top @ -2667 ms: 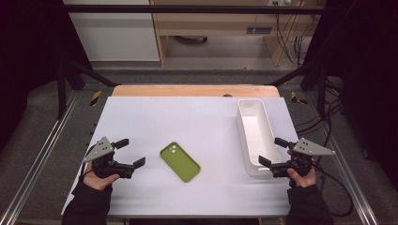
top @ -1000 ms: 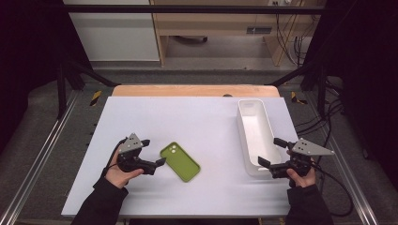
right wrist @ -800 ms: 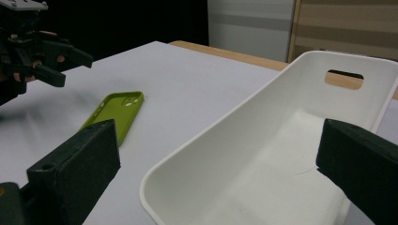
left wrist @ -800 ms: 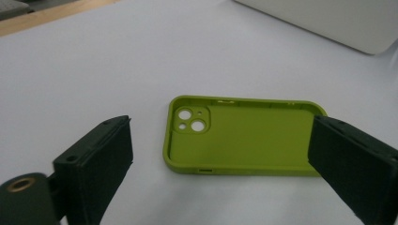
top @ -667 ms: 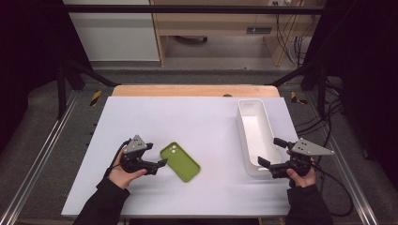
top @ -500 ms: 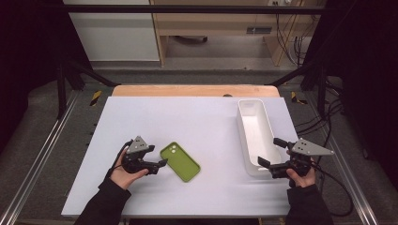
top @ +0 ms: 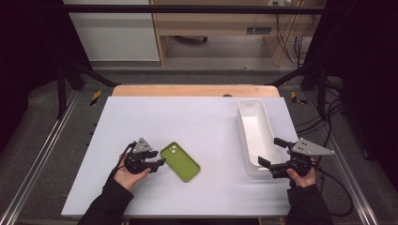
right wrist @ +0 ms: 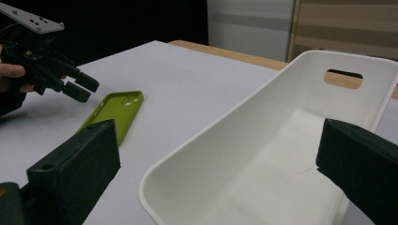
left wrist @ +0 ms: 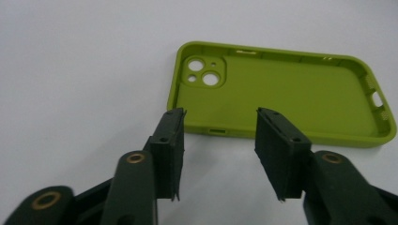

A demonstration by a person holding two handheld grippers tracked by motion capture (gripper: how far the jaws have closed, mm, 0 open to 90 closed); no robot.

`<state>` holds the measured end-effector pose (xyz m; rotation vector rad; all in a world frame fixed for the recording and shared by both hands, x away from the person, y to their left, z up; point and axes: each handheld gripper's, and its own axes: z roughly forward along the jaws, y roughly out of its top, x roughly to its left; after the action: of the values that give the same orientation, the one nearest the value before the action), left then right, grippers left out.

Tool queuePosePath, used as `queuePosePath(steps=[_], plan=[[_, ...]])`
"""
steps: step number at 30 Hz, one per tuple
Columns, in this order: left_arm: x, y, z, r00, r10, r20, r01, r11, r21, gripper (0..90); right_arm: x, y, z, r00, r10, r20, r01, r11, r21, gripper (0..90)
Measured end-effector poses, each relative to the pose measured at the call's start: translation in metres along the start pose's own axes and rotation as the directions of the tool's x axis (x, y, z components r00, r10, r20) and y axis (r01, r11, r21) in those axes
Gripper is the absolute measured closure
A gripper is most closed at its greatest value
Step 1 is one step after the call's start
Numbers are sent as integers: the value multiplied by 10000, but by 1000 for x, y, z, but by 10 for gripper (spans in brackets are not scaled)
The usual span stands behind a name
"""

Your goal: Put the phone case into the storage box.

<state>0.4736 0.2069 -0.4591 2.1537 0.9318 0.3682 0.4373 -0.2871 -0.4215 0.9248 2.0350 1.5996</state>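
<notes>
Stage: early, case not yet gripped, tray empty | Thing: green phone case [top: 180,161] lower centre, open side up | Your left gripper [top: 156,162]: jaws half-narrowed, just been closing, nothing between them (tips short of the case's edge) | Your right gripper [top: 268,162]: wide, straddling the white tray [top: 255,136] at lower right | Writing: none legible.

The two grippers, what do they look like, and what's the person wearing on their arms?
Both the left gripper and right gripper are black with two blocky, ribbed jaws, brass-coloured pivot rivets, and a grey three-cornered plate on top. A thin black cable trails from each. The person wears dark long sleeves.
</notes>
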Motion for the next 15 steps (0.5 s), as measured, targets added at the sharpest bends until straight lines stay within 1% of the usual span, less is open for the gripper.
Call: queuePosePath(steps=[1,2,3,4,10,12,13,14,15], plan=[[0,0,0,10000,0,0,0,10000,0,567,0,0,0,10000,4,12,-4,10000,4,5],[0,0,1,10000,-91,-33,91,9998,161,597,0,0,0,10000,9,4,-9,10000,8,5],[0,0,1,10000,-91,-33,91,9998,161,618,0,0,0,10000,8,-3,-8,10000,3,5],[0,0,2,9999,-98,-105,101,9996,275,650,0,0,0,10000,12,-4,-12,10000,3,5],[0,0,5,9998,-82,-203,91,9991,415,763,0,0,0,10000,-4,1,4,10000,8,5],[0,0,5,9997,-81,-238,92,9990,443,791,0,0,0,10000,-3,-1,3,10000,7,5],[0,0,6,9996,-98,-259,109,9989,459,791,0,0,0,10000,-5,-1,5,10000,7,5],[0,0,7,9994,-62,-352,78,9989,460,836,0,0,0,10000,4,0,-4,10000,9,5],[0,0,8,9993,-61,-358,79,9988,490,847,0,0,0,10000,3,0,-3,10000,5,5]])
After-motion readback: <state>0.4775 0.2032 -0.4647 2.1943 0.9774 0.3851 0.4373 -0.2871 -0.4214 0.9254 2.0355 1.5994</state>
